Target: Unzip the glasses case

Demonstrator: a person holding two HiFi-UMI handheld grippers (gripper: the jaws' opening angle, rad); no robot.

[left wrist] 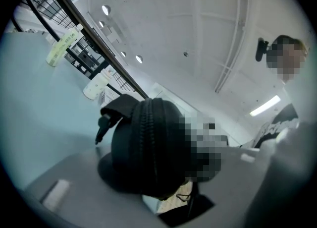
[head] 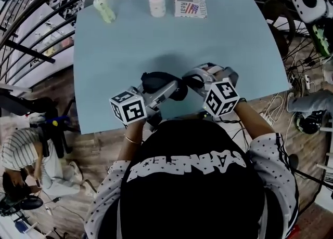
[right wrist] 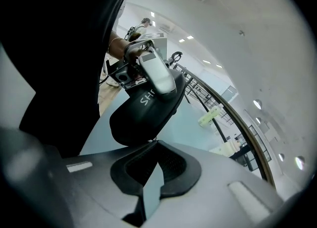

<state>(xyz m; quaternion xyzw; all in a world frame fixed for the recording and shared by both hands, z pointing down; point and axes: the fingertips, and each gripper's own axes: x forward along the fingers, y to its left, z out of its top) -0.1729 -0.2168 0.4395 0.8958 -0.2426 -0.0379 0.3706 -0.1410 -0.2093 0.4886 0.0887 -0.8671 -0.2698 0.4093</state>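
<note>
Between tight left tongs (left wrist: 168, 156): glasses case (left wrist: 146, 140)

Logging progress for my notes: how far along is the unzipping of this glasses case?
Done: the left gripper clamps the glasses case. In hand: the right gripper, jaws shut, has its tips at the case's edge. Remaining: the zipper looks closed where visible.

White letters "SH" show on the black glasses case (right wrist: 143, 113); the packet (head: 190, 0) reads "Real".
</note>
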